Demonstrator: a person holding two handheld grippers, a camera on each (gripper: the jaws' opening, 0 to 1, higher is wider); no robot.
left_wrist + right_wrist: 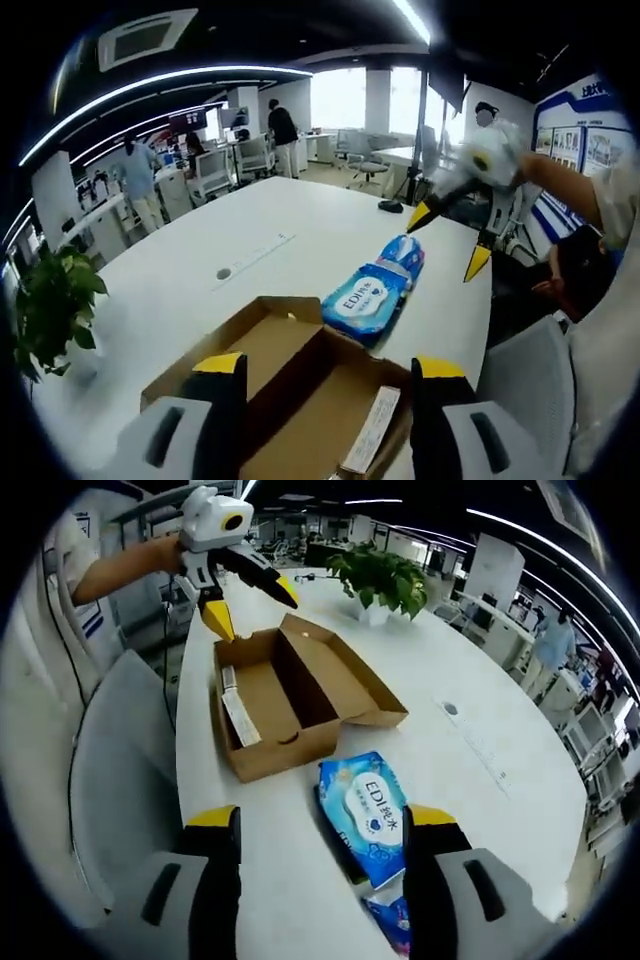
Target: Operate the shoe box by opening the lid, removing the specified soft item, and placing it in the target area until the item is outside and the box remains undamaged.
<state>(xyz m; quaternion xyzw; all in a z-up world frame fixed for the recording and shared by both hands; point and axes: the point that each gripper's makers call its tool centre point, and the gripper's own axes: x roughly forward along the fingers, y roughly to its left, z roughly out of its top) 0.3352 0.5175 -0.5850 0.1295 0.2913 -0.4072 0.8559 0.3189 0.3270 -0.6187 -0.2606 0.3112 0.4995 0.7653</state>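
The shoe box (290, 695) is observed open on the white table (480, 690). The blue wipes pack (365, 815) lies outside it, at five o'clock. The left gripper (248, 605) and right gripper (447, 233) are both spread, holding nothing. A careless withdrawal could snag the box's lid flap.

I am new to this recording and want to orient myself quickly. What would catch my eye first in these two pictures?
The open cardboard shoe box draws the eye first, lying on the long white table with its lid folded back. Just beside it, outside the box, lies a blue wet wipes pack. Both yellow-tipped tongs stand open: the left tongs hover over the box's far end, and the right tongs hang above the pack.
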